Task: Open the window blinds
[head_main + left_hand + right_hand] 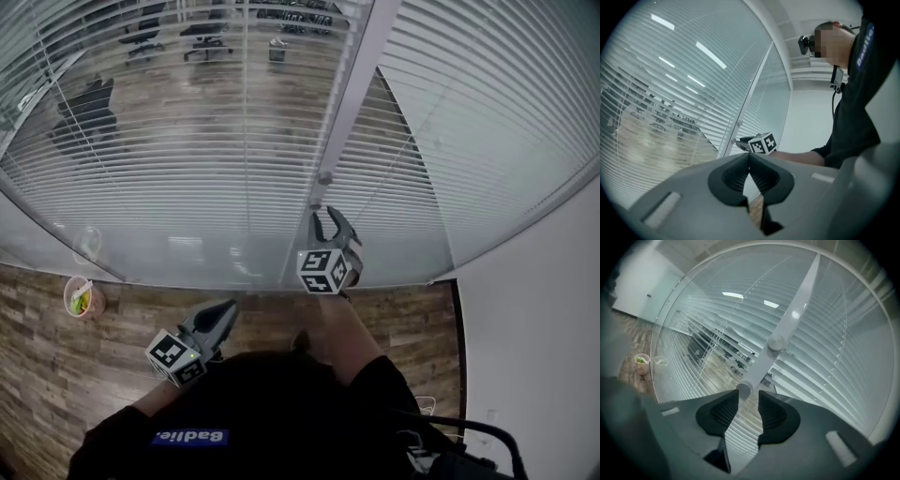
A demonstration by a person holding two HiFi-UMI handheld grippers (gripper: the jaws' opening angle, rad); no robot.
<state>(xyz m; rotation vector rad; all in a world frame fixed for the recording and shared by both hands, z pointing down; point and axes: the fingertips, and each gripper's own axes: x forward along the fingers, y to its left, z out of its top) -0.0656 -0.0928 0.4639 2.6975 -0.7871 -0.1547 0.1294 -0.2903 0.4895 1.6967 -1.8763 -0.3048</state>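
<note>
a: blinds (178, 159) hang lowered behind the glass on both sides of the white post (354, 84), and the slats on the left are tilted enough to show the office beyond. which control do i go for?
b: the lower knob (744, 390) on that post. the right claw (328, 220) is spread with its tips just short of the knob, nothing pinched yet.
a: so push in first?
b: i'd say yes. ease forward until the knob sits between the ribbed pads (719, 416), not out at the tips, then pinch it squarely. a shallow bite on a small round knob would likely slip once you work it.
a: and the upper knob (776, 342)?
b: keep clear of it.
a: left claw (749, 157)?
b: pressed together, empty, near your body and apart from the glass. it's fine there.
</note>
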